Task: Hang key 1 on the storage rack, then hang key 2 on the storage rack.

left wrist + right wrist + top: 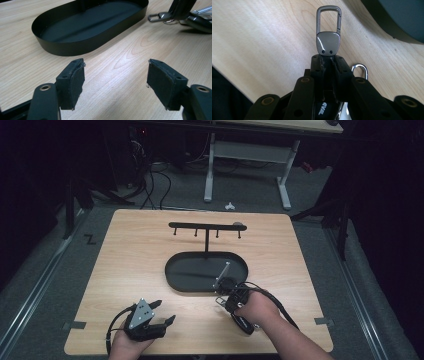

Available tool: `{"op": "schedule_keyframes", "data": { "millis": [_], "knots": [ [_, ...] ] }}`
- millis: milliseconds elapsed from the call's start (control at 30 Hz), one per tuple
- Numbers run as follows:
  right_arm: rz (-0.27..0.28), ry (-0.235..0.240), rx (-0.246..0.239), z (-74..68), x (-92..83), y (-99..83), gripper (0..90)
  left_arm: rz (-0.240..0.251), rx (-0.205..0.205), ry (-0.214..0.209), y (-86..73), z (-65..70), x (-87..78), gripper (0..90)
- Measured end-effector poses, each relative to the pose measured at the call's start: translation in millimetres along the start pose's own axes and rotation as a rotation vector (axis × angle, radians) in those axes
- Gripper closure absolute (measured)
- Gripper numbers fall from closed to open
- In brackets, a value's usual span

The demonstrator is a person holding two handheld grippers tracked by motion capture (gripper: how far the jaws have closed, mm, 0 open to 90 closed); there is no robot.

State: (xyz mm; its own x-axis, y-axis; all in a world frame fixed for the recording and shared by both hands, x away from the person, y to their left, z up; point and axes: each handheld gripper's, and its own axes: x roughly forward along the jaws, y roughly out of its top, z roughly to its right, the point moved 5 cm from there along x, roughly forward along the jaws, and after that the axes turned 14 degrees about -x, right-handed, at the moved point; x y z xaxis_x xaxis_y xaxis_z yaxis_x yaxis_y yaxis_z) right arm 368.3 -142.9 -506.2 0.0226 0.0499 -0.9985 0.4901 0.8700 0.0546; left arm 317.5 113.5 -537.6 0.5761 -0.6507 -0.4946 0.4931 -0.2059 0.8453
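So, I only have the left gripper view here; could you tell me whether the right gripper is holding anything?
Observer: Yes, the right gripper has its fingers shut on a metal clip, and the clasp end sticks out past the fingertips.
Operator: Thank you. Is anything else attached to it?
Observer: A silver ring shows just beside the fingers. I cannot tell what it joins to.
Operator: And what rises from the tray?
Observer: A post stands in the tray and carries a bar with four small hooks beneath it.
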Motion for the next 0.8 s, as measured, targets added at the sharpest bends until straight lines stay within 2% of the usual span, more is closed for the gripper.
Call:
{"op": "schedule_keyframes", "data": {
  "millis": [67,267,367,400,633,667,800],
  "knots": [
    [0.011,-0.003,-0.009,0.0,-5.6,-2.2,80.6,0.001,-0.004,-0.002,0.0,-1.5,-0.8,30.8],
    [0.074,-0.027,0.025,2.3,-29.4,-7.6,80.7,0.008,-0.011,-0.009,0.9,-2.4,-1.2,31.0],
    [0.101,-0.037,0.038,5.0,-40.4,-10.8,80.8,0.007,-0.001,-0.011,2.2,-0.9,0.4,31.1],
    [0.106,-0.037,0.069,5.1,-45.3,-11.7,80.8,0.006,-0.002,-0.013,2.3,-0.6,1.2,31.0],
    [0.139,-0.062,0.091,14.9,-63.2,-17.5,80.8,0.007,0.004,-0.012,1.6,0.0,1.7,31.1],
    [0.144,-0.067,0.079,16.8,-65.2,-18.0,80.8,0.003,0.002,-0.014,1.3,-0.3,2.2,31.2],
    [0.157,-0.072,0.101,21.5,-73.2,-19.2,80.8,0.007,0.000,-0.015,2.2,0.0,3.4,31.2]
  ]
}}
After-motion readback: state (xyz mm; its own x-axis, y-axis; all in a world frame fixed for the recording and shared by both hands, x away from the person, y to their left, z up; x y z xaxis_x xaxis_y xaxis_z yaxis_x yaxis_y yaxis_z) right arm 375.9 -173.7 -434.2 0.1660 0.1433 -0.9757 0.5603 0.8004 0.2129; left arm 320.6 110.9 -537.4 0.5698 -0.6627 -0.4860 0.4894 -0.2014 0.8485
